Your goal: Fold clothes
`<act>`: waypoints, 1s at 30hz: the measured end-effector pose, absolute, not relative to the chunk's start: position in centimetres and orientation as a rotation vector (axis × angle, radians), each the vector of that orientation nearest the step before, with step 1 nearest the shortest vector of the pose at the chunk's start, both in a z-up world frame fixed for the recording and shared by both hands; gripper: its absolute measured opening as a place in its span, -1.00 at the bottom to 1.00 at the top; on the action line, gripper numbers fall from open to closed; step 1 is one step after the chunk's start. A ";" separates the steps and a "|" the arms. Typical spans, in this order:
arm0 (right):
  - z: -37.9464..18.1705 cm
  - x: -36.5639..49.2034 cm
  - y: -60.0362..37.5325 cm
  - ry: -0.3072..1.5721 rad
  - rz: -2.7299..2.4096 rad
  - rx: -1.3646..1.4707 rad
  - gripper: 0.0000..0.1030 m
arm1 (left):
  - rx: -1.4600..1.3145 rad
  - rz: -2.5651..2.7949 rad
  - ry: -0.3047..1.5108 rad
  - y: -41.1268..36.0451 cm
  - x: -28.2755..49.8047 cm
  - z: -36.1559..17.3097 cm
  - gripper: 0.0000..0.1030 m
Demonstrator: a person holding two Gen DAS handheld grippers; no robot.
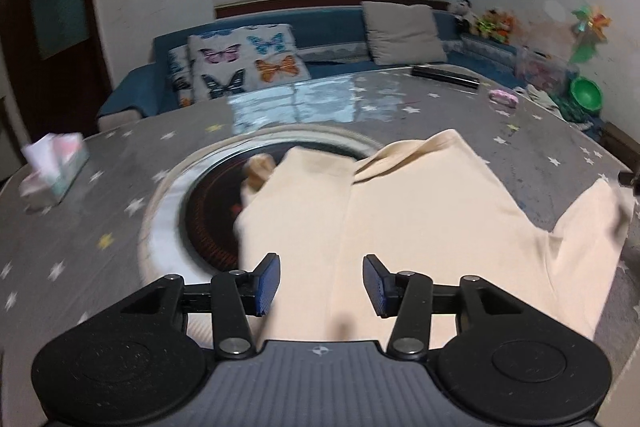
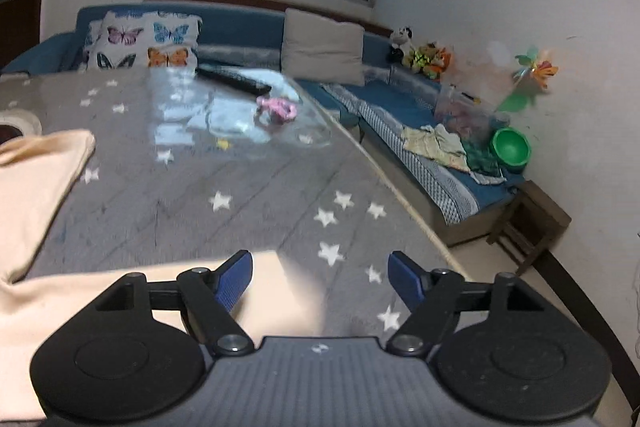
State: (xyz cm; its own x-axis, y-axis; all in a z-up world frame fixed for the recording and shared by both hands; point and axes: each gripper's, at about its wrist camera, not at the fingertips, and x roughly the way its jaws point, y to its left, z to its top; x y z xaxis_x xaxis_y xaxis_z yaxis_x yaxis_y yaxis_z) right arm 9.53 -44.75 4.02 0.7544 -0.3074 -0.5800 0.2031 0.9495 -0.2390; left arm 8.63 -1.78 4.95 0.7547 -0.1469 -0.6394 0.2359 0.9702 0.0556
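Cream garment over table; left gripper, right gripper fingers spread.

One cream garment lay at centre frame. One tissue box sat at left, one remote and one pink item upper right. Two cushions: butterfly cushion, grey cushion.

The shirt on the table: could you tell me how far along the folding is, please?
Done: one side of the shirt already lies folded over its middle. In hand: nothing; the left gripper and right gripper are both open above the cloth. Left: the right sleeve is still spread out, and the final folds remain.
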 end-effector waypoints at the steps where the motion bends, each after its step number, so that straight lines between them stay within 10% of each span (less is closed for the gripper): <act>1: 4.2 9.5 -44.7 0.656 -0.273 -0.158 0.49 | 0.147 -0.211 0.690 -2.4 9.5 4.6 -0.08; 12: 4.3 11.8 -40.1 0.698 -0.006 -0.121 0.48 | 0.088 -0.164 0.722 -2.0 15.3 2.8 -0.15; 19: 4.6 14.6 -36.1 0.698 0.116 -0.156 0.48 | 0.046 -0.132 0.741 -1.6 18.8 1.7 -0.94; 30: 5.3 16.4 -31.1 0.680 0.259 -0.187 0.48 | -0.153 0.123 0.582 10.1 13.4 7.2 -0.97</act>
